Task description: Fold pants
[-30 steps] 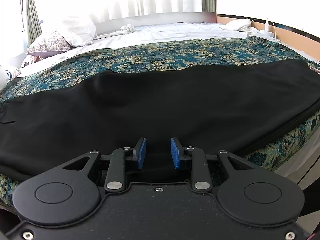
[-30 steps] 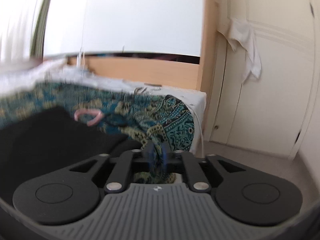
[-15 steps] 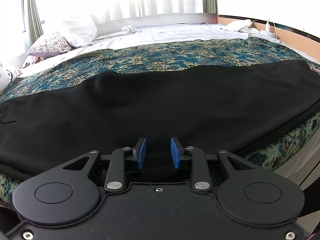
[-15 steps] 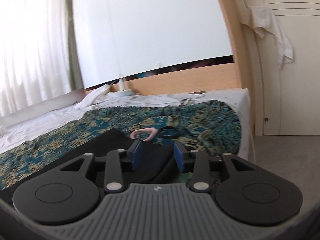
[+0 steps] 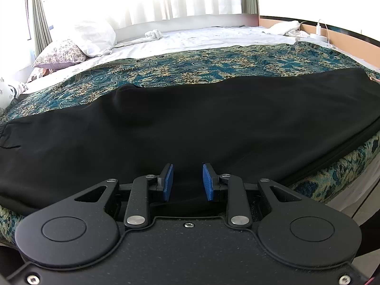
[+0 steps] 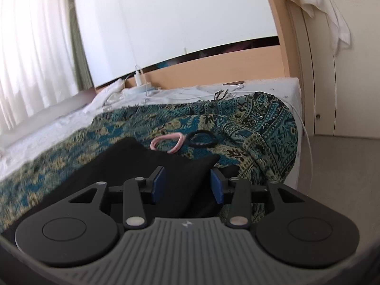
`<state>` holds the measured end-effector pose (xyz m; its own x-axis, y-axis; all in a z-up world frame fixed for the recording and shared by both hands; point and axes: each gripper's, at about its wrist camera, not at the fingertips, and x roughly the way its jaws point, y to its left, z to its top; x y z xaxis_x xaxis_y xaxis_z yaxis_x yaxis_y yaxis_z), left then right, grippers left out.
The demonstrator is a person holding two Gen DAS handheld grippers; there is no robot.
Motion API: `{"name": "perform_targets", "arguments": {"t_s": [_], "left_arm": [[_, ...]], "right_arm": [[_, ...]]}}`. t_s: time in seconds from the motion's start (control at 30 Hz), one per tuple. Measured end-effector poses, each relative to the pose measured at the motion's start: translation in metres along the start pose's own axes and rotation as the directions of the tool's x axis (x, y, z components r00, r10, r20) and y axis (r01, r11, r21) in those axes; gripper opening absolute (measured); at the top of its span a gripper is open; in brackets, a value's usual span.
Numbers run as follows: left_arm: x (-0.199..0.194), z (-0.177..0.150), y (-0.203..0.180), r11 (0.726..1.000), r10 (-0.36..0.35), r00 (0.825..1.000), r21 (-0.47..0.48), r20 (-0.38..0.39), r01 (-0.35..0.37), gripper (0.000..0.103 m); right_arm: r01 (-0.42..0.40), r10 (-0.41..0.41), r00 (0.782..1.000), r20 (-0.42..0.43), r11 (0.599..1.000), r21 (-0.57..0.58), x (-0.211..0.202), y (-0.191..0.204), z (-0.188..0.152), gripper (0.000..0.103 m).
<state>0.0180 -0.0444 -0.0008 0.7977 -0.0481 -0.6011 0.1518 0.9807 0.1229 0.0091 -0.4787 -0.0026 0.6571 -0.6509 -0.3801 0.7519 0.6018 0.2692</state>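
Black pants (image 5: 190, 128) lie flat and lengthwise across the teal patterned bedspread (image 5: 190, 68), folded leg over leg. My left gripper (image 5: 187, 181) is open and empty, hovering at the pants' near edge around their middle. In the right wrist view the pants' end (image 6: 147, 166) lies on the bedspread near the bed's corner. My right gripper (image 6: 187, 184) is open, its blue pads on either side of the cloth's end corner, not closed on it.
A pink hair tie (image 6: 167, 142) and a black hair tie (image 6: 201, 139) lie just beyond the pants' end. Pillows (image 5: 78, 45) sit at the far left. A charger and cable (image 6: 140, 80) lie by the wooden bed frame. A cupboard (image 6: 344, 71) stands to the right.
My right gripper swung from facing the cupboard to facing the pants' end, opened wider, and came down over the cloth's corner. The left gripper has not moved.
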Motion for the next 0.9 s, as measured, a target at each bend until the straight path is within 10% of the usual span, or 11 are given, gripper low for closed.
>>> {"name": "perform_targets", "arguments": {"t_s": [0.13,0.23,0.9], "left_arm": [[0.0,0.0,0.0,1.0,-0.002,1.0,0.0,0.0,0.002,0.027],[0.0,0.0,0.0,1.0,-0.002,1.0,0.001,-0.001,0.002,0.027],[-0.001,0.001,0.001,1.0,-0.001,1.0,-0.002,-0.004,0.001,0.03]], "right_arm": [[-0.072,0.072,0.997,0.006,0.99,0.124,0.003,-0.013,0.003,0.062],[-0.009,0.011,1.0,-0.019,0.997,0.081,0.005,-0.01,0.004,0.006],[0.202,-0.198,0.978,0.065,0.977,-0.069,-0.006,-0.003,-0.006,0.006]]}}
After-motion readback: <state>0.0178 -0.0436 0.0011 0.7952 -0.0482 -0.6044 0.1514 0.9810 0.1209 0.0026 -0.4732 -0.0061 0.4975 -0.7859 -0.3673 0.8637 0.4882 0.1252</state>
